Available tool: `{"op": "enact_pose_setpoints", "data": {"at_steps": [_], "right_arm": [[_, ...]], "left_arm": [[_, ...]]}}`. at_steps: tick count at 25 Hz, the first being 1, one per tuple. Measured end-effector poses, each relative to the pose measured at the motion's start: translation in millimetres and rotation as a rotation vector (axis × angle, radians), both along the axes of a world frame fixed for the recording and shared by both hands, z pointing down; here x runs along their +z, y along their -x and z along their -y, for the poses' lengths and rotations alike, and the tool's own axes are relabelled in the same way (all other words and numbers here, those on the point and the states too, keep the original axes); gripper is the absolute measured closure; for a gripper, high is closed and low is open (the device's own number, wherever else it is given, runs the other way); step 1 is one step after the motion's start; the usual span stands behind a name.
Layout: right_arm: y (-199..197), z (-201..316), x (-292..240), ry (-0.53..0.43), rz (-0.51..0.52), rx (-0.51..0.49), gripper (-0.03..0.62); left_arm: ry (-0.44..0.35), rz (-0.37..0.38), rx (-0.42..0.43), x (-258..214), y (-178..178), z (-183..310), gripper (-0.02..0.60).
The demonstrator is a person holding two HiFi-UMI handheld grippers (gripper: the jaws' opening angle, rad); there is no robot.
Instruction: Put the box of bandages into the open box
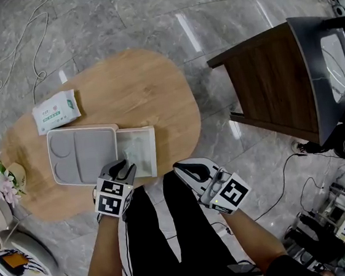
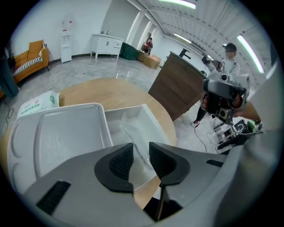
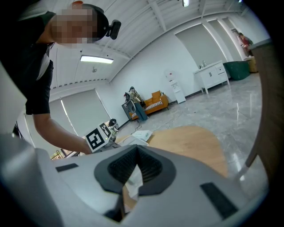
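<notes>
Head view, looking steeply down. An oval wooden bench (image 1: 136,89) carries the open box (image 1: 152,149), a white translucent trough set against the right edge of its grey lid (image 1: 84,153), which lies flat with its moulded hollows facing up. Inside the trough rests a pale, clear-wrapped item (image 1: 136,152). This appears to be the box of bandages, though its print cannot be read in any view. A white-and-green pack (image 1: 56,110) lies well apart from the lid, toward the far left of the bench.

My left tongs (image 1: 125,166) hang over the near rim of the open box, pointing steeply down. In the left gripper view, the left tongs (image 2: 141,148) are spread. Nothing sits between the pads; the wrapped item (image 2: 133,133) shows beyond the gap, within the box wall (image 2: 148,117).

My right tongs (image 1: 185,170) are off the bench edge, above my legs. In the right gripper view, the right tongs (image 3: 135,150) are pressed together at the tips and pinch nothing. A dark wooden cabinet (image 1: 271,80) stands on the floor to the right.
</notes>
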State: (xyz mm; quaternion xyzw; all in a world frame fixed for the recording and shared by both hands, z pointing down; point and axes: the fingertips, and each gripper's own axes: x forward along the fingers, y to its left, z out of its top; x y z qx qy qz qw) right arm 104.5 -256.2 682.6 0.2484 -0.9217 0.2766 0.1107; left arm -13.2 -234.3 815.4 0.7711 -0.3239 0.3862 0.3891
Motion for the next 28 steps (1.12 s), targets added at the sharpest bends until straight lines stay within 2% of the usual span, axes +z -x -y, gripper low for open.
{"op": "enact_pose_setpoints", "data": {"at_steps": [5, 11, 15, 20, 22, 26, 28], "right_arm": [[1, 0, -2, -0.003, 0.004, 0.000, 0.585], [1, -1, -2, -0.003, 0.002, 0.001, 0.585], [-1, -1, 0, 0.002, 0.003, 0.010, 0.585], [1, 2, 1, 0.004, 0.011, 0.013, 0.585], [1, 3, 2, 0.006, 0.011, 0.014, 0.585], [2, 2, 4, 0.011, 0.013, 0.016, 0.585], [1, 1, 5, 0.012, 0.010, 0.015, 0.585]], "left_arm": [[-0.050, 0.070, 0.049, 0, 2, -1, 0.458], [-0.048, 0.050, 0.071, -5, -9, -3, 0.467], [-0.042, 0.048, 0.057, -2, -7, -3, 0.470], [-0.051, 0.100, 0.052, 3, 6, 0, 0.551], [-0.056, 0.108, 0.062, 5, 5, 0, 0.560], [-0.054, 0.058, 0.058, 4, -3, 2, 0.563], [-0.052, 0.078, 0.078, 7, -4, 1, 0.561]]}}
